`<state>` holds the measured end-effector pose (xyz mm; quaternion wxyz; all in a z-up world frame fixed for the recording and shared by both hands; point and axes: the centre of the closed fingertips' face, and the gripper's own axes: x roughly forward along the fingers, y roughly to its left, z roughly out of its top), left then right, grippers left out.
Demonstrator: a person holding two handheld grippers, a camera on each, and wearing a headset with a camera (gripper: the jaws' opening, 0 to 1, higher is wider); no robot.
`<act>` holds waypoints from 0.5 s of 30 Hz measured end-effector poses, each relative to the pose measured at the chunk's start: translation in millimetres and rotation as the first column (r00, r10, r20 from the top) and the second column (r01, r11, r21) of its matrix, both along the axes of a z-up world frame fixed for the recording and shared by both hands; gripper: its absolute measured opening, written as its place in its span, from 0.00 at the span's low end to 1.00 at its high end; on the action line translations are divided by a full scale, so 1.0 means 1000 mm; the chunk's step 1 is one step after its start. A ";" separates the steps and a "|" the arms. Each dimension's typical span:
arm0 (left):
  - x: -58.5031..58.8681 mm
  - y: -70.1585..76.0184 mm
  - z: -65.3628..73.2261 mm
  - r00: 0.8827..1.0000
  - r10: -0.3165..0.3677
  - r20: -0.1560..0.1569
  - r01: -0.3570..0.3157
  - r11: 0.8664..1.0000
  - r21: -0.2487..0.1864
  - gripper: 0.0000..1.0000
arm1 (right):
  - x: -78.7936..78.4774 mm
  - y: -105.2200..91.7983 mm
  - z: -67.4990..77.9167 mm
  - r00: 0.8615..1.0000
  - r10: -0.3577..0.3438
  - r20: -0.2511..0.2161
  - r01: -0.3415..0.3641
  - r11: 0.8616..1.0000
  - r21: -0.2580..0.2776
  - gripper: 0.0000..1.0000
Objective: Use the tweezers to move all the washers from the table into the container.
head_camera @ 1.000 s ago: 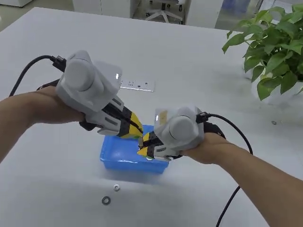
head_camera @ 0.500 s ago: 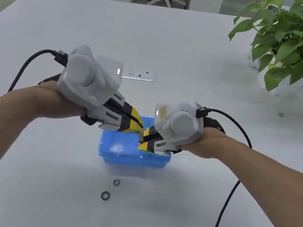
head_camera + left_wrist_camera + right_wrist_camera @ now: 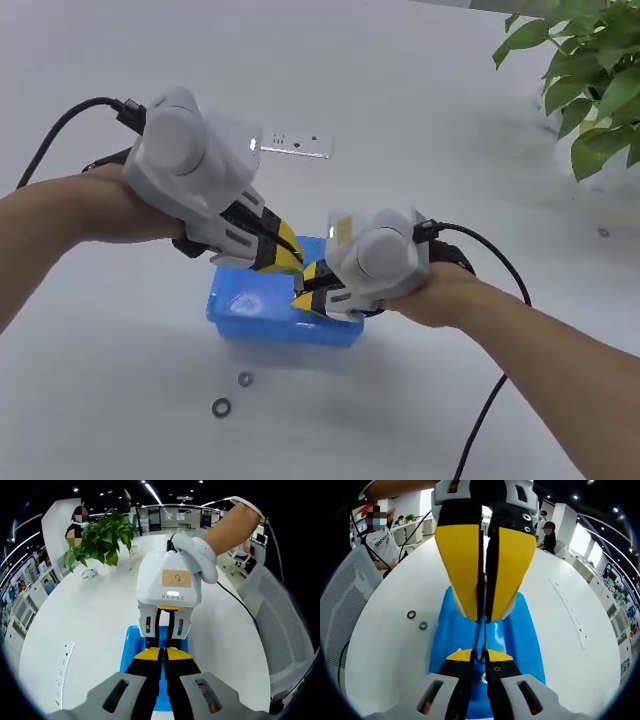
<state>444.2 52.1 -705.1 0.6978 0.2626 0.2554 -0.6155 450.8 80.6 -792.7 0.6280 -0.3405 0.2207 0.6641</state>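
While above container (image 3: pixel 526 630), tweezers (image 3: pixel 480 632) lengthwise from left gripper (image 3: pixel 163 653) to right gripper (image 3: pixel 481 656).

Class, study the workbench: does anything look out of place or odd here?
One small ring, likely a washer, lies far off by the plant, apart from the two washers beside the container. Nothing looks spilled or damaged.

Only readable bit is "XENSE", printed on the white front of the right gripper (image 3: pixel 163 641), right under a tan sticker (image 3: pixel 176 578) whose scribble I can't make out.
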 end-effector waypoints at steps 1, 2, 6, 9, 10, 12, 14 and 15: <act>0.001 0.000 0.000 1.000 0.001 0.000 -0.001 1.000 0.000 0.05 | 0.001 0.000 -0.001 1.000 0.000 0.002 0.000 1.000 0.000 0.10; 0.001 0.000 -0.001 1.000 0.001 0.001 -0.001 1.000 -0.001 0.05 | 0.002 0.000 -0.001 1.000 -0.001 0.003 0.001 1.000 0.000 0.10; 0.004 0.000 -0.003 1.000 0.008 0.001 -0.008 1.000 -0.004 0.05 | 0.005 0.000 -0.003 1.000 -0.006 0.009 0.006 1.000 0.001 0.10; 0.005 0.000 -0.004 1.000 0.009 -0.001 -0.009 1.000 -0.004 0.05 | 0.006 0.001 -0.005 1.000 -0.003 0.011 0.004 1.000 -0.002 0.10; 0.005 0.000 -0.005 1.000 0.009 -0.001 -0.009 1.000 -0.004 0.05 | 0.006 0.001 -0.005 1.000 -0.002 0.011 0.002 1.000 -0.003 0.10; 0.005 0.000 -0.005 1.000 0.008 0.001 -0.008 1.000 -0.004 0.05 | 0.006 0.001 -0.005 1.000 0.000 0.012 0.000 1.000 -0.005 0.10; 0.005 -0.001 -0.004 1.000 0.008 0.001 -0.008 1.000 -0.006 0.05 | 0.006 0.001 -0.004 1.000 -0.001 0.011 0.001 1.000 -0.003 0.10; 0.005 -0.001 -0.004 1.000 0.008 0.002 -0.008 1.000 -0.006 0.05 | 0.006 0.002 -0.004 1.000 -0.002 0.012 0.002 1.000 -0.002 0.10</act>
